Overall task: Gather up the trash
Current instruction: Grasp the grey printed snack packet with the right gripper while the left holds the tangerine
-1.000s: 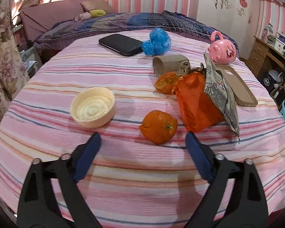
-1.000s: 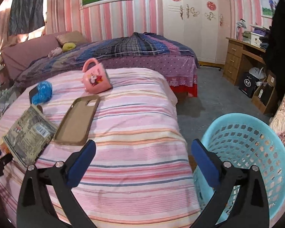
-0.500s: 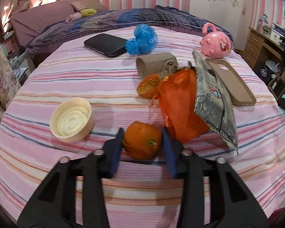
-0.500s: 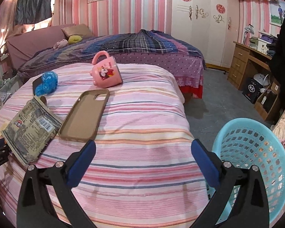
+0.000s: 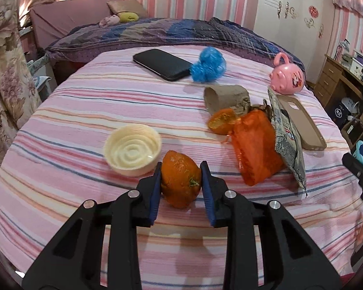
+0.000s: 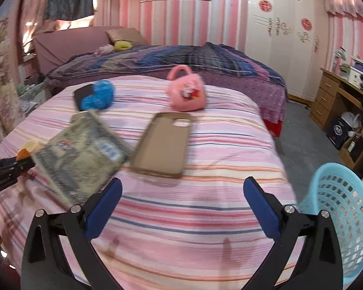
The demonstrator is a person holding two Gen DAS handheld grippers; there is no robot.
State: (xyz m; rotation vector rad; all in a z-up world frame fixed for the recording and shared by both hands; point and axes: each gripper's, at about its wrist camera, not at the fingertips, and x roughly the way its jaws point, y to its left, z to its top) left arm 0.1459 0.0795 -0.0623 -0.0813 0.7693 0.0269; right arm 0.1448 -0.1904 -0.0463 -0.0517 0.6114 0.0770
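My left gripper [image 5: 181, 171] is shut on an orange peel ball [image 5: 180, 178] and holds it just above the striped table [image 5: 84, 101]. Beyond it lie a second orange peel [image 5: 221, 122], an orange mesh bag [image 5: 255, 145], a grey snack wrapper [image 5: 288, 140], a cardboard tube [image 5: 226, 96] and a blue crumpled bag [image 5: 208, 65]. My right gripper [image 6: 181, 197] is open and empty over the table's near edge, with the snack wrapper [image 6: 82, 149] to its left and the light blue basket [image 6: 346, 217] at its right.
A cream lid [image 5: 133, 149] lies left of the held peel. A black phone [image 5: 163, 64], a pink mug [image 5: 288, 77] and a brown phone case [image 5: 301, 125] lie on the table. A bed stands behind; a wooden desk [image 6: 338, 104] is at right.
My left gripper closed on the orange peel ball and lifted it slightly. My right gripper swung left, so the basket moved toward the right edge of its view.
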